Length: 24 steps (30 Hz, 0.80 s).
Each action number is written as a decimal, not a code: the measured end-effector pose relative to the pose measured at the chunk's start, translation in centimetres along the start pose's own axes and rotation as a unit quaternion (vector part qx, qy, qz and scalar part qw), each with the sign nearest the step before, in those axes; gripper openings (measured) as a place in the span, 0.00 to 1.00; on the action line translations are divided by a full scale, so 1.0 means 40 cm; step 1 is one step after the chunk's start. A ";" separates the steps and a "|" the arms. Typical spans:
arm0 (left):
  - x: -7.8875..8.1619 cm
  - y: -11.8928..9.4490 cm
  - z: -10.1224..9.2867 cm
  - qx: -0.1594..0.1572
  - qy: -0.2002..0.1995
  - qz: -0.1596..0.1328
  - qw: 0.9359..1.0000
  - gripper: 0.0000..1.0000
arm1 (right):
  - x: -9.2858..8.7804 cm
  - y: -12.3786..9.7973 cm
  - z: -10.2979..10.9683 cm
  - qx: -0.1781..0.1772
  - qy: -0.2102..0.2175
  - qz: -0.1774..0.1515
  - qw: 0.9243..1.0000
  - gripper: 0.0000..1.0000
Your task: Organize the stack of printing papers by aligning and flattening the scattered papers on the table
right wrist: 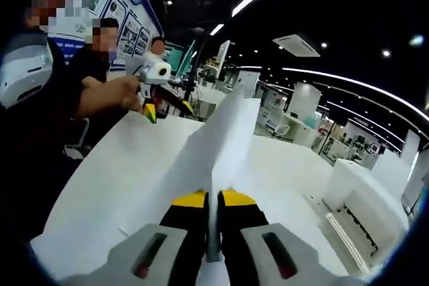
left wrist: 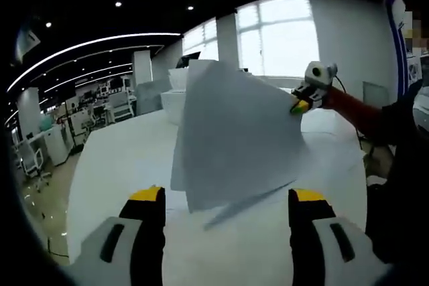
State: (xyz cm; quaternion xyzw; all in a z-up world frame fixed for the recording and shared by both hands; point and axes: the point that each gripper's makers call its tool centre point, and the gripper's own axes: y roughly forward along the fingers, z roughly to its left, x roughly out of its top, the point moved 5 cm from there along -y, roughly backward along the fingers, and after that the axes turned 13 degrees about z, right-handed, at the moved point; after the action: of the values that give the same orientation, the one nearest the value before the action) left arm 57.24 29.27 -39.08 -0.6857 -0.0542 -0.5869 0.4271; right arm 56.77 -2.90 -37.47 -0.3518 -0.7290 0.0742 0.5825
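Note:
A stack of white printing papers [left wrist: 234, 132] hangs in the air above the white table [left wrist: 114, 165], its sheets fanned and out of line. My right gripper [left wrist: 301, 103] comes in from the right and pinches the stack's upper right edge. In the right gripper view the papers [right wrist: 214, 145] run edge-on away from my right gripper [right wrist: 213, 199], which is shut on them. My left gripper [left wrist: 228, 195] stands open just in front of the stack's lower edge, holding nothing. It also appears far left, open, over the table [right wrist: 120, 159] as the left gripper [right wrist: 166, 108].
White boxes [left wrist: 177, 92] stand at the table's far end, and they show as white boxes [right wrist: 362, 212] at the right. A person's sleeve [left wrist: 395, 138] is close on the right. Other people [right wrist: 100, 51] stand by the wall. Desks and a chair [left wrist: 37, 165] lie beyond the table's left edge.

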 end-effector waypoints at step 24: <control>0.027 0.043 -0.039 -0.067 0.011 0.004 0.998 0.78 | 0.054 -0.049 0.060 0.061 -0.088 -0.028 0.994 0.02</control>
State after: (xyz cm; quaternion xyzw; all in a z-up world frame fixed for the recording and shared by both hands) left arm 57.36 26.71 -39.13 -0.7065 -0.0071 -0.5953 0.3827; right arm 53.63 -2.34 -35.50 -0.2869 -0.7812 0.1325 0.5384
